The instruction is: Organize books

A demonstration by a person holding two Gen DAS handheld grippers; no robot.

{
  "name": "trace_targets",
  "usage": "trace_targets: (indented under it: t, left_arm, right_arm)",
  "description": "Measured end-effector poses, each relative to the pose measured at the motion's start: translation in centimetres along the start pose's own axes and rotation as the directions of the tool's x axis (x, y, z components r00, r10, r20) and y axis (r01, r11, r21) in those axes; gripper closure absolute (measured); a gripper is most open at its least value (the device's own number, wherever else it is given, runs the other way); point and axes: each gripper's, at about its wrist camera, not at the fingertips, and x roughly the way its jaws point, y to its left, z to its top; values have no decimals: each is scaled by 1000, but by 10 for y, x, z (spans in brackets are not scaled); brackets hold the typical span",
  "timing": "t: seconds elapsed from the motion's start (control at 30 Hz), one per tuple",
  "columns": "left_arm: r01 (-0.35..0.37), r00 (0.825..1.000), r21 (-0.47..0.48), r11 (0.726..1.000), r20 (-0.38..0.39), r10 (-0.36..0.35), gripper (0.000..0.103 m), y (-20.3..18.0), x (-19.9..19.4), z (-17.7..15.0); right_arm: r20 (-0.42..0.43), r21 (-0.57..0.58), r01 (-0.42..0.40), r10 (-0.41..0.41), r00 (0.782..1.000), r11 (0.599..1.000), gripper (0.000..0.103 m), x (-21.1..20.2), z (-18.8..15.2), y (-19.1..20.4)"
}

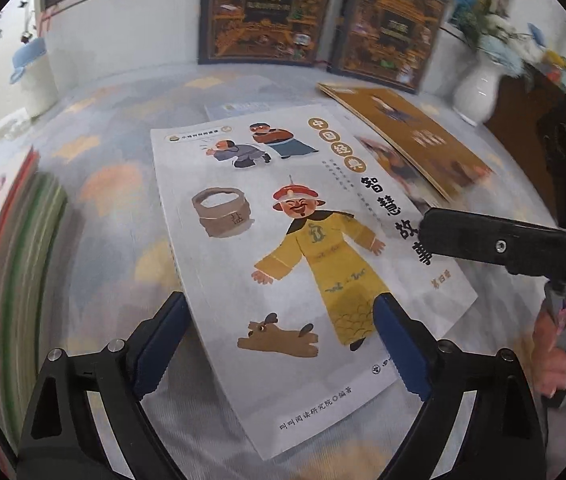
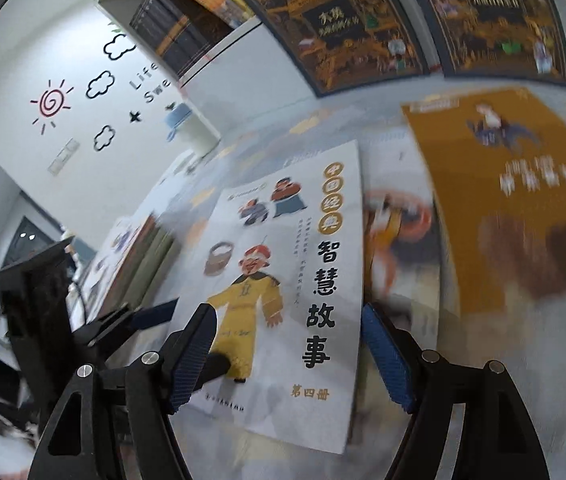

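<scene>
Cover (image 1: 307,248) titled "中国经典 智慧故事", "第四册"; left claw (image 1: 279,344) and right claw (image 2: 289,356) both spread, empty.

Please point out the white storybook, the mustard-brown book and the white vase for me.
white storybook (image 1: 283,240): left wrist view, on the yellow-robed figure.
mustard-brown book (image 1: 419,136): left wrist view, on its cover.
white vase (image 1: 477,92): left wrist view, on its belly.

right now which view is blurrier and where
Right wrist view: strong motion blur, worst on the orange book at right; the white book stays readable. Left wrist view: mostly sharp, smear only on the book stack at left; both bend at the fisheye rim.
</scene>
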Motion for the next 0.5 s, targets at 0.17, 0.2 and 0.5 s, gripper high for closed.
trace_targets:
  t: [0.17, 0.2, 0.5]
  left_arm:
    - [117, 993, -37, 992, -29, -118, 12, -5, -31, -41]
    - [148, 988, -48, 988, -42, -150, 12, -5, -40, -54]
    - [294, 947, -207, 933, -67, -314, 54, 33, -50, -79]
  right_arm:
    - [-38, 102, -86, 90, 995, 991, 29, -22, -51, 3]
    - [-50, 100, -93, 99, 994, 991, 29, -27, -62, 7]
    - [-175, 175, -182, 213, 961, 968, 60, -35, -93, -5]
